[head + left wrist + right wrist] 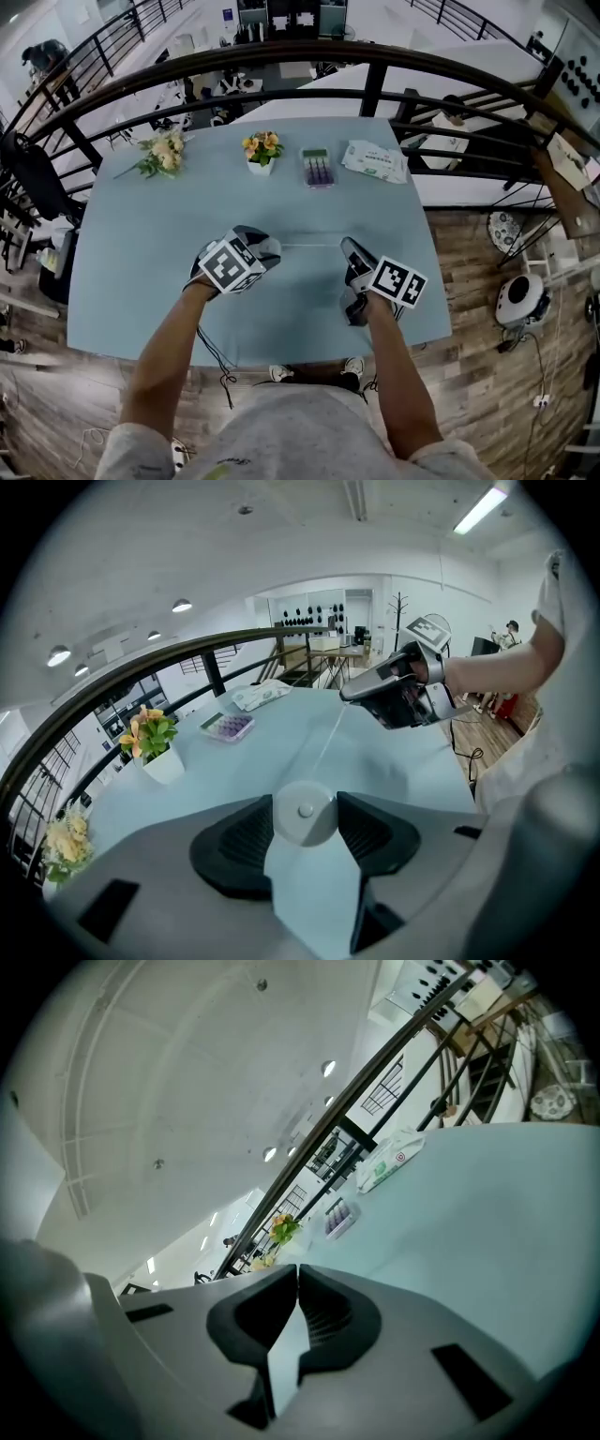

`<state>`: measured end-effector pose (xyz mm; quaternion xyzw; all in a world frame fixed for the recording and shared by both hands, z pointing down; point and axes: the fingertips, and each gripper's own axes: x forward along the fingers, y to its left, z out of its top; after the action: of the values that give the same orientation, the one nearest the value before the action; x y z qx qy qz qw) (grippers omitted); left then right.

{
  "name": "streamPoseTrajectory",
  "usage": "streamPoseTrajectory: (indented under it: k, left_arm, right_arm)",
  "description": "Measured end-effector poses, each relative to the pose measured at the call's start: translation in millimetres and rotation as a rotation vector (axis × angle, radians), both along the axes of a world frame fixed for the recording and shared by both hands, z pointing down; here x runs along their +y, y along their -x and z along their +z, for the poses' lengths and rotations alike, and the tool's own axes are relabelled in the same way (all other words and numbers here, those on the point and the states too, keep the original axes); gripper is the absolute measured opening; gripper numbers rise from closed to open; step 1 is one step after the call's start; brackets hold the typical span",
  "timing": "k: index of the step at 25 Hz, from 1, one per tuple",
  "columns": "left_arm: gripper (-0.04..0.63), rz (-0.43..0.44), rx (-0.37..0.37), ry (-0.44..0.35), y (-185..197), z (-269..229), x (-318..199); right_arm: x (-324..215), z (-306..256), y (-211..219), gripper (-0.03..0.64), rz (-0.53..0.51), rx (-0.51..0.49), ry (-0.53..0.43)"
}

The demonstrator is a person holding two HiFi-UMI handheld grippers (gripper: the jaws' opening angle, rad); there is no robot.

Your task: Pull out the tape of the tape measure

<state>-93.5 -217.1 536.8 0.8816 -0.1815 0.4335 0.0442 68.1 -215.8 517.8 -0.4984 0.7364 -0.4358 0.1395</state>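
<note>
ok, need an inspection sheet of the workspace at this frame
Surface: pale blue table.
Job's things: round white tape measure; thin tape drawn out from it above the table.
Clutter: bouquet, potted flowers, purple tray and wipes pack, all along the far edge.
Grippers: left gripper shut on the tape measure; right gripper shut on the tape's end.
Cables: dark cable hanging below the left forearm.
Surroundings: black railing, wood floor.

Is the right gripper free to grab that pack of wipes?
Probably not yet: the right gripper is shut on the tape, stretched from the tape measure in the left gripper. Nothing stands between it and the pack of wipes.
</note>
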Motion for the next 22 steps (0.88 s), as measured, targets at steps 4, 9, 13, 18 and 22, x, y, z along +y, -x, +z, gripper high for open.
streamPoseTrajectory:
  k: [4, 9, 13, 18, 22]
  left_arm:
    - [0.215, 0.009, -0.013, 0.018, 2.0, 15.5, -0.6]
    - [0.215, 0.015, -0.028, 0.043, 7.1, 34.4, -0.8]
    - [0.215, 0.016, -0.036, 0.057, 9.5, 42.7, -3.2]
    - [0.215, 0.012, -0.043, 0.069, 14.1, 50.8, -5.2]
    - [0.215, 0.02, -0.053, 0.08, 16.6, 57.2, -3.5]
  right_arm:
    - [-2.7, 11.0, 2.2, 0.012, 0.018, 0.021, 0.017]
    - [-4.9, 23.5, 8.8, 0.012, 0.016, 0.083, 0.037]
    - [-8.1, 31.5, 12.7, 0.012, 0.007, 0.145, 0.056]
    - [-8.5, 40.0, 18.7, 0.014, -0.005, 0.198, 0.081]
    - [-7.4, 47.1, 23.3, 0.014, -0.027, 0.241, 0.101]
